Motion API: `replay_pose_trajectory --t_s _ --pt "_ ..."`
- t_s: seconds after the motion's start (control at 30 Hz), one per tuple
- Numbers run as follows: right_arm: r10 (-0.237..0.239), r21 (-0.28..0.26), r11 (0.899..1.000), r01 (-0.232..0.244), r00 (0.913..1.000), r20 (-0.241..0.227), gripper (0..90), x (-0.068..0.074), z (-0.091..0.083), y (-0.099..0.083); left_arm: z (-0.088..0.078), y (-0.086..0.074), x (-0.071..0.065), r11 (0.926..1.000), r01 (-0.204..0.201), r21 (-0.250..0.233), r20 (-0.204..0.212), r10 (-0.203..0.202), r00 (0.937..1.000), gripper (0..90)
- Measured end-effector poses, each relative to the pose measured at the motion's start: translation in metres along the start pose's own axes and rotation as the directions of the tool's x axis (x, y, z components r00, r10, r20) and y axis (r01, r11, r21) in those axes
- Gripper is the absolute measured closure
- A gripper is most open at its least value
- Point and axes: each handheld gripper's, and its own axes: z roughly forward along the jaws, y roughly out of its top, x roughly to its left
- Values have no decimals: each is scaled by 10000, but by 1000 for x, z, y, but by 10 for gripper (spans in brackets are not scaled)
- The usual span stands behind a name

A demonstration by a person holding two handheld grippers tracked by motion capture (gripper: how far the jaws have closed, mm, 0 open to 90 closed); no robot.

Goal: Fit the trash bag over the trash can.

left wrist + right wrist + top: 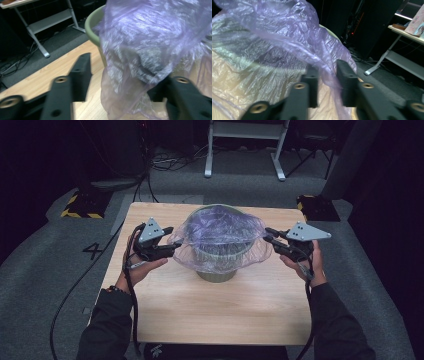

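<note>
The green bin (217, 265) stands near the middle of the wooden table (210, 315), draped in a purple plastic bag (220, 237) that billows out past its rim on both sides. That film blocks any straight way down into the bin and hangs in front of the left gripper (170, 242) and the right gripper (267, 237), which flank it. The near half of the tabletop lies bare between the two forearms, and there is open wood behind the bin as well. Beyond the far edge stand a white metal frame (245, 147) and yellow-striped blocks (80, 205) on the floor, well apart from the table.
</note>
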Motion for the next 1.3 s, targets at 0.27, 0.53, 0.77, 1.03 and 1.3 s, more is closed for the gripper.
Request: replay_pose_trajectory --t_s 0.27,0.53,0.77,1.03,1.3 --pt "857 489 9951 -861 9963 98 875 -20 18 3 18 7 6 9996 -108 245 -290 115 9995 683" --pt "1211 549 9909 -1230 9919 378 900 -27 27 2 5 7 1 9966 455 -690 81 -451 9990 392" --pt "1254 580 9902 -1273 9915 349 900 -25 24 2 -17 -7 -22 9947 436 -931 978 -344 9946 201" --pt "1152 648 9910 -1173 9927 346 900 -22 24 6 -15 -20 -62 9978 -66 -661 1424 160 9897 168" --pt "1143 798 9900 -1160 9931 253 900 -20 27 6 16 -23 -74 9992 -342 219 899 321 9954 253"
